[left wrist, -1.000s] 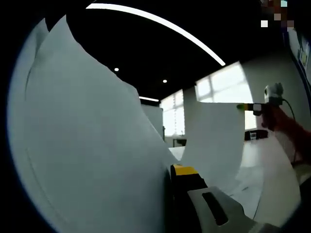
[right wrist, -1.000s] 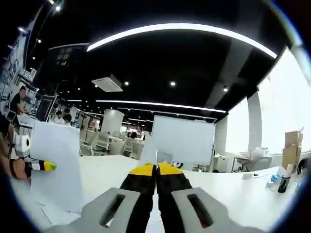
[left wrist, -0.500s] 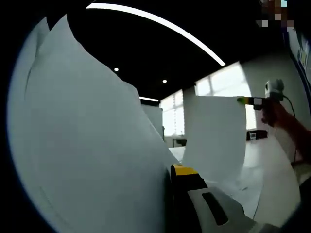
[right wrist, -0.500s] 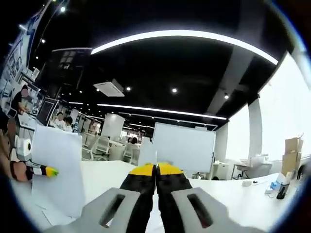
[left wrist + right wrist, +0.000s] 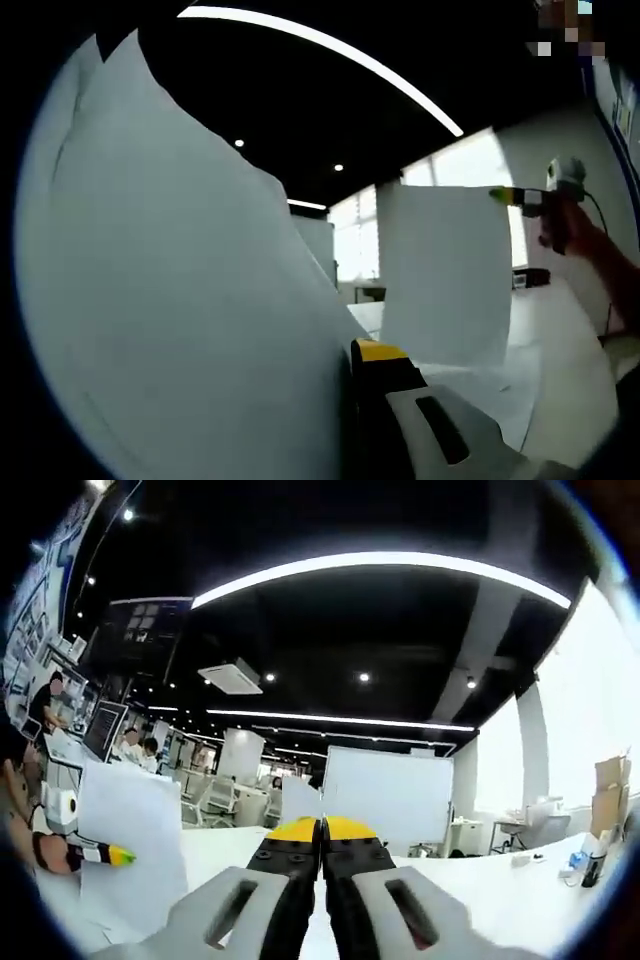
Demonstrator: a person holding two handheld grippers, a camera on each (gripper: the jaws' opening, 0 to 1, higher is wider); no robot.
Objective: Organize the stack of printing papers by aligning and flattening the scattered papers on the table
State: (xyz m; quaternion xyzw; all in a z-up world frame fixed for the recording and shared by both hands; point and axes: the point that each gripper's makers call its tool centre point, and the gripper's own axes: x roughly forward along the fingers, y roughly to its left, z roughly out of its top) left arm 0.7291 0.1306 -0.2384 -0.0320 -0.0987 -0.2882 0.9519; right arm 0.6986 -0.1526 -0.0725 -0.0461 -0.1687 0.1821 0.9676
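A large white sheet (image 5: 190, 300), with at least one more behind it, stands up close in the left gripper view. My left gripper (image 5: 352, 352) is shut on its edge, and only the right yellow-tipped jaw shows. Farther off hangs a second white sheet (image 5: 445, 275), pinched at its top corner by my right gripper (image 5: 505, 195), which a hand (image 5: 572, 232) holds. In the right gripper view my right gripper (image 5: 321, 829) is shut, with that sheet (image 5: 298, 800) seen nearly edge-on above the tips. To the left is the left gripper (image 5: 118, 856) with its paper (image 5: 130, 840).
More loose sheets (image 5: 500, 385) lie on the white table (image 5: 575, 370) under the hanging sheet. A whiteboard (image 5: 385, 795), chairs and seated people (image 5: 135, 748) are far behind. A paper roll (image 5: 62, 805) and bottles (image 5: 592, 865) stand at the table's sides.
The right gripper has lifted its sheet higher. The sheet's lower edge has come off the table and it now hangs flat instead of curved. The left gripper and its paper have stayed put.
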